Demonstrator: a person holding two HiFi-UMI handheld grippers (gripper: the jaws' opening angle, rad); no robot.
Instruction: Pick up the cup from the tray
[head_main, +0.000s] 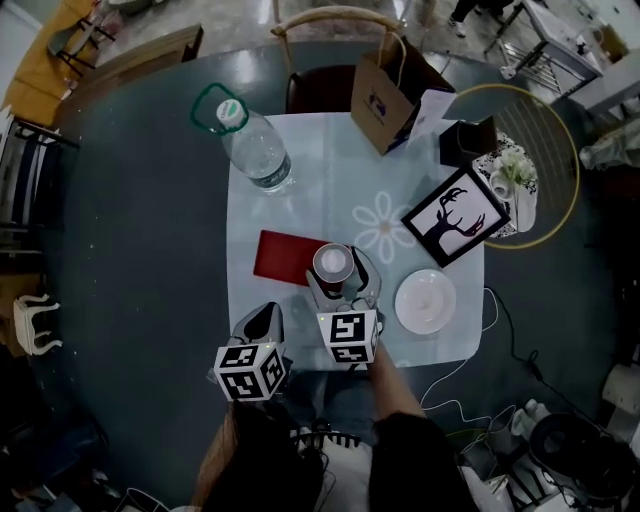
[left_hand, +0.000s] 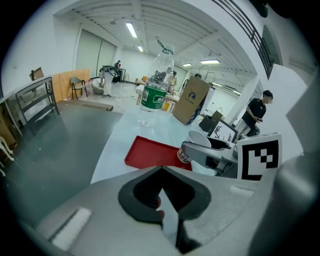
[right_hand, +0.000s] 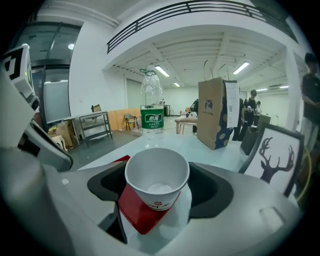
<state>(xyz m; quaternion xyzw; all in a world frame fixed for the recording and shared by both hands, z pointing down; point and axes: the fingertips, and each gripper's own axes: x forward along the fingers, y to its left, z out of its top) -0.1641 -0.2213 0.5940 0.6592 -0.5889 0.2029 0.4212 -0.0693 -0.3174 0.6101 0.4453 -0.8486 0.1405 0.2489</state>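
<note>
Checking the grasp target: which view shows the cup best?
Right gripper view: the cup sits large and central between the jaws, inside visible. Head view shows it small, from above. Left gripper view shows only part, from the side.

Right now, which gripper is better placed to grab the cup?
Right. The cup stands on the red tray between the open jaws of the right gripper; the left gripper is shut, short of it.

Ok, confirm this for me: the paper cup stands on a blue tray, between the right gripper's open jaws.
Wrong in one respect: the tray is red, not blue, as the right gripper view shows. The paper cup does stand on it, between the right gripper's open jaws.
</note>
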